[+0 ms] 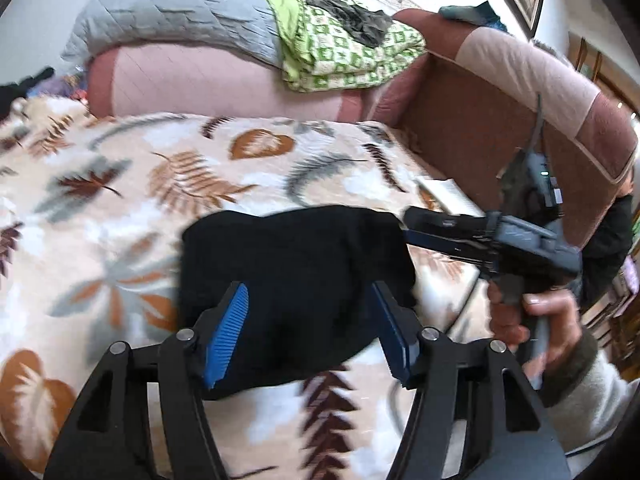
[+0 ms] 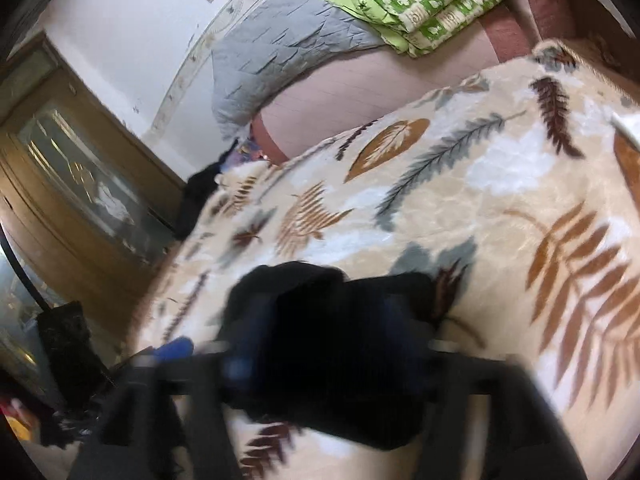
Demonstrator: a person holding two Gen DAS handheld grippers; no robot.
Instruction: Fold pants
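Up close in the left wrist view, the left gripper (image 1: 312,332) tilts down over the folded black pants (image 1: 296,264) on the leaf-print blanket (image 1: 120,200), fingers spread and empty. Beside it, a hand (image 1: 536,320) holds the right gripper (image 1: 416,224) at the pants' far corner. From the blurred right wrist view, its fingers also stand apart above the pants (image 2: 332,360).
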